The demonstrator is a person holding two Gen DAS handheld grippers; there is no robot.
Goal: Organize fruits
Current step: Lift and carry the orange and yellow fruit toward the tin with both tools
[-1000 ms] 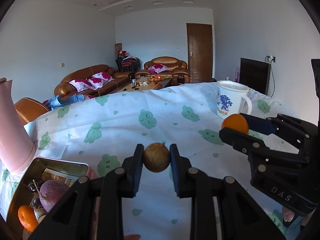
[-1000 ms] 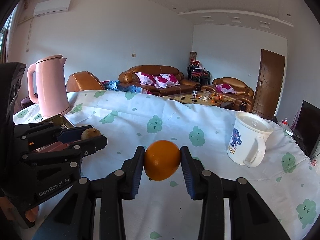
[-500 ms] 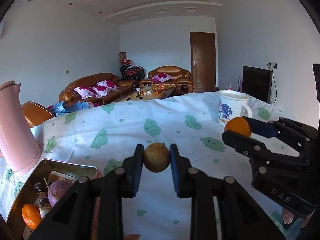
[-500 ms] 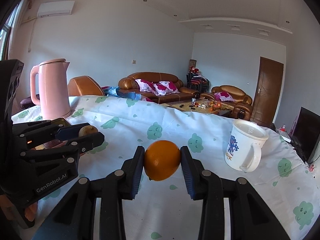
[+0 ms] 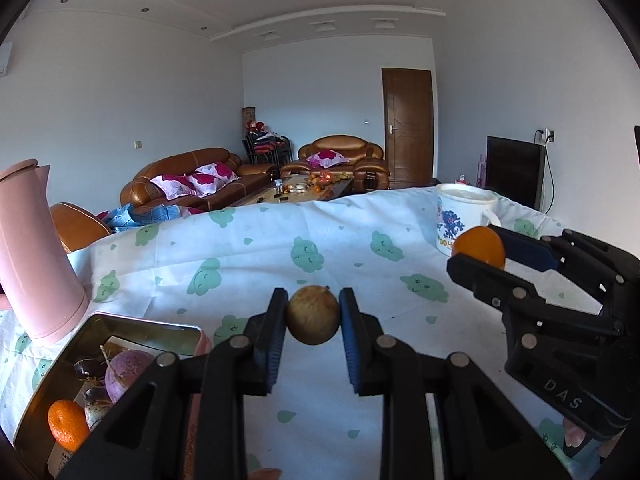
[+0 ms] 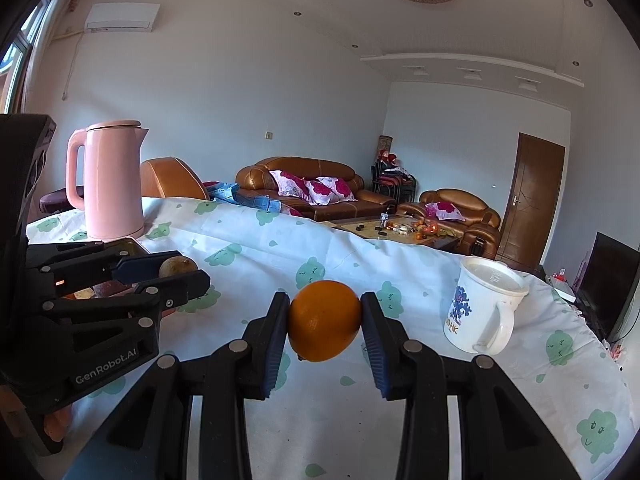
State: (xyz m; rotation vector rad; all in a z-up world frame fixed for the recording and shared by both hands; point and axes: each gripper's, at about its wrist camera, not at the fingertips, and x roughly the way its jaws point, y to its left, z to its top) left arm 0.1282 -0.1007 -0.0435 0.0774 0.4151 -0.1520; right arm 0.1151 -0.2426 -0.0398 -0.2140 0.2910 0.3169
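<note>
Both cameras have tilted upward; left hand-held gripper (image 5: pixel 313 316) still clamps a round brownish-tan fruit (image 5: pixel 313 315), right hand-held gripper (image 6: pixel 324 322) a smooth orange (image 6: pixel 323 321).

Shiny metal tray (image 5: pixel 132 322), matt printed cloth (image 5: pixel 256 256), glossy pink kettle (image 6: pixel 110 184).

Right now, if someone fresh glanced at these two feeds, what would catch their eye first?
Probably the orange pinched in the right gripper, held above the tablecloth, and the brown round fruit pinched in the left gripper. Next, the pink kettle at the table's far left, behind the metal tray of produce, and the white mug on the right.
</note>
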